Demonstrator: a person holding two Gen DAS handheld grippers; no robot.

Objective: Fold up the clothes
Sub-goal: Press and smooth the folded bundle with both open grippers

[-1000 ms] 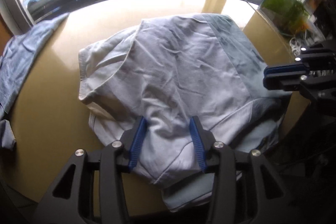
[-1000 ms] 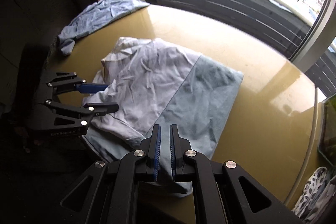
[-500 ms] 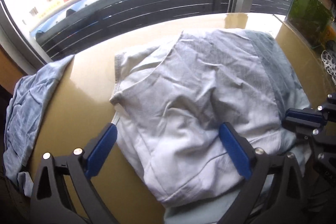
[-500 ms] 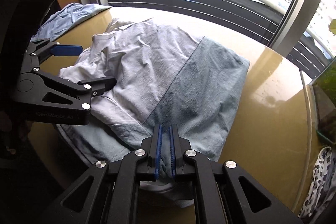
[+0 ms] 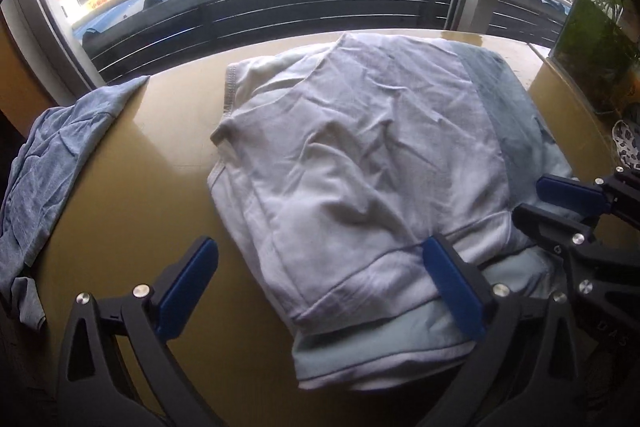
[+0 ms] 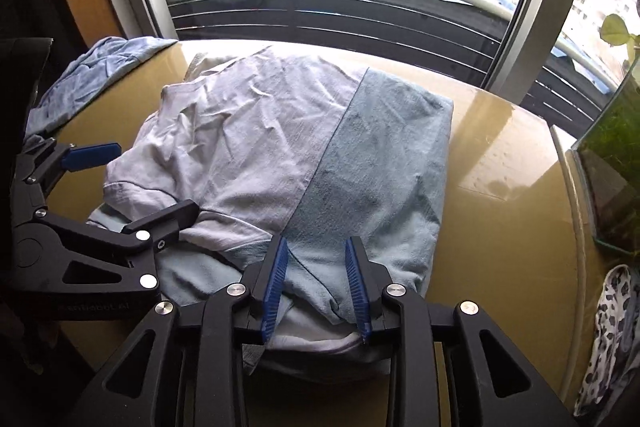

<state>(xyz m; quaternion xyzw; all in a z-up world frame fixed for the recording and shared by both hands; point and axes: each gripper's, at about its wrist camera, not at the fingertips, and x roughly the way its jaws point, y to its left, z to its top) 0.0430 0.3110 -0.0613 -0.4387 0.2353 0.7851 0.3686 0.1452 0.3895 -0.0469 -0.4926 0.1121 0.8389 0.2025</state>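
Note:
A folded garment, pale lilac with a blue-grey panel, lies flat on the tan table. My left gripper hangs over its near left corner. Its jaws are opening and stand very wide. One pad is over the cloth and the other over bare table, and nothing is gripped. My right gripper is at the garment's near right edge. Its jaws are opening, with the loose hem lying between the pads and not pinched. In the right wrist view the left gripper shows at the left.
A crumpled blue-grey garment hangs off the table's left end. A glass tank with plants stands at the right edge, with a spotted cloth below it. A window and balcony railing run behind the table.
The left jaws went from a narrow pinch on the cloth to wide apart. The right jaws, shut on the hem before, have parted and let it go. Both views tilted up towards the window.

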